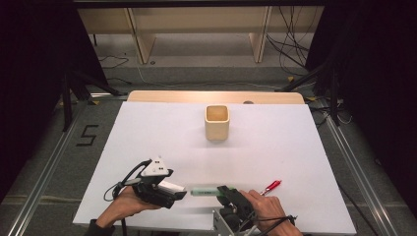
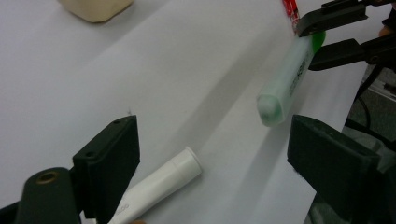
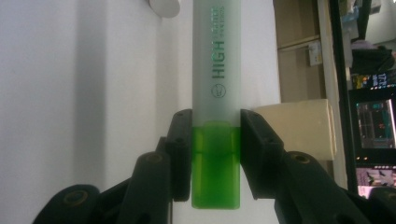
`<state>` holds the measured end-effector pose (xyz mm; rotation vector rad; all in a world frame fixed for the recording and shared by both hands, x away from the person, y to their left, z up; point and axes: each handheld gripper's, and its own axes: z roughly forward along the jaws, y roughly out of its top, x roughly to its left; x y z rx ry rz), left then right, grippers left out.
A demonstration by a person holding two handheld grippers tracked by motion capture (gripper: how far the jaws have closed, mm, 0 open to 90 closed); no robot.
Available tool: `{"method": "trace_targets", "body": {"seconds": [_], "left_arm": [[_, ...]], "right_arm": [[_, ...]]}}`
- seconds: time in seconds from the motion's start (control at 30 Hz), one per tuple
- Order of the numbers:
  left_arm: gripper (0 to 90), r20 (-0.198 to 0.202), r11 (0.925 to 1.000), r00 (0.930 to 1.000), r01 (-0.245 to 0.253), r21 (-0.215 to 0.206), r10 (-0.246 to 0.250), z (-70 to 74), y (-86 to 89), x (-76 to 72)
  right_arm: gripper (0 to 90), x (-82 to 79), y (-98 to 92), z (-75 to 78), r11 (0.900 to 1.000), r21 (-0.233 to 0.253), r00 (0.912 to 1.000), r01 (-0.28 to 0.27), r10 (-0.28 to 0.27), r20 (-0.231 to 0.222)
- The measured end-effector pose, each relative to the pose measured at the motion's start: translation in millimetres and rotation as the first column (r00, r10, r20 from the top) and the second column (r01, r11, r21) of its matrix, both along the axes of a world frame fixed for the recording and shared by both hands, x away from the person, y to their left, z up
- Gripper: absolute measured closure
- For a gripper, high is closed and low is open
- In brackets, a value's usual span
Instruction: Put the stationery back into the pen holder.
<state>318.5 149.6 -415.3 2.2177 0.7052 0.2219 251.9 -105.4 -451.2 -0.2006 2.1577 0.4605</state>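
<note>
Currently logged, item by item:
Right gripper (image 1: pixel 227 191): held in the person's right hand at the near edge of the table; jaws pressed against both sides of the green highlighter.
Green highlighter (image 3: pixel 216 93): gripped at its bright green cap end, the pale frosted barrel reaching out past the jaw tips; in the high view it lies roughly level, pointing toward the left gripper, just above the white sheet.
Left gripper (image 1: pixel 169 192): held in the person's left hand at the near left of the table; jaws spread wide, clasping nothing.
White marker (image 2: pixel 161 184): lies on the sheet between the left gripper's jaws, close against one jaw, its far end near the highlighter's free tip but apart from it.
Red pen (image 1: pixel 271 186): on the sheet just beyond the right hand.
Wooden cup (image 1: pixel 217 122): upright, square-mouthed, mid-table toward the far side, well apart from both grippers.
White sheet (image 1: pixel 275 142): covers the tabletop.
</note>
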Motion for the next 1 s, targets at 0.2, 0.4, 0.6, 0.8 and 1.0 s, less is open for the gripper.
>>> {"method": "trace_targets", "body": {"seconds": [0.2,0.4,0.6,0.8,1.0], "left_arm": [[17.0,-0.029,0.9962,0.9973,0.069,0.053,-0.068,4.8,-16.9,3.0],[17.9,-0.049,0.9909,0.9933,0.109,0.080,-0.105,7.2,-28.8,7.5],[20.0,-0.080,0.9844,0.9893,0.131,0.118,-0.122,7.0,-40.4,12.1],[22.7,-0.089,0.9730,0.9822,0.177,0.148,-0.165,8.4,-53.4,12.4],[25.7,-0.108,0.9595,0.9738,0.217,0.179,-0.200,7.1,-66.7,15.9]], "right_arm": [[67.4,-2.5,-0.3,-2.8,1.000,-0.028,0.9989,-0.012,0.014,0.045],[67.3,-0.9,0.3,-6.7,0.998,-0.053,0.9949,-0.034,0.039,0.093],[67.4,-2.3,0.6,-11.1,0.996,-0.086,0.9895,-0.037,0.049,0.136],[67.3,-3.0,1.2,-14.3,0.991,-0.128,0.9806,-0.048,0.071,0.182],[67.4,-4.2,2.7,-17.8,0.987,-0.150,0.9749,-0.058,0.088,0.205]]}}
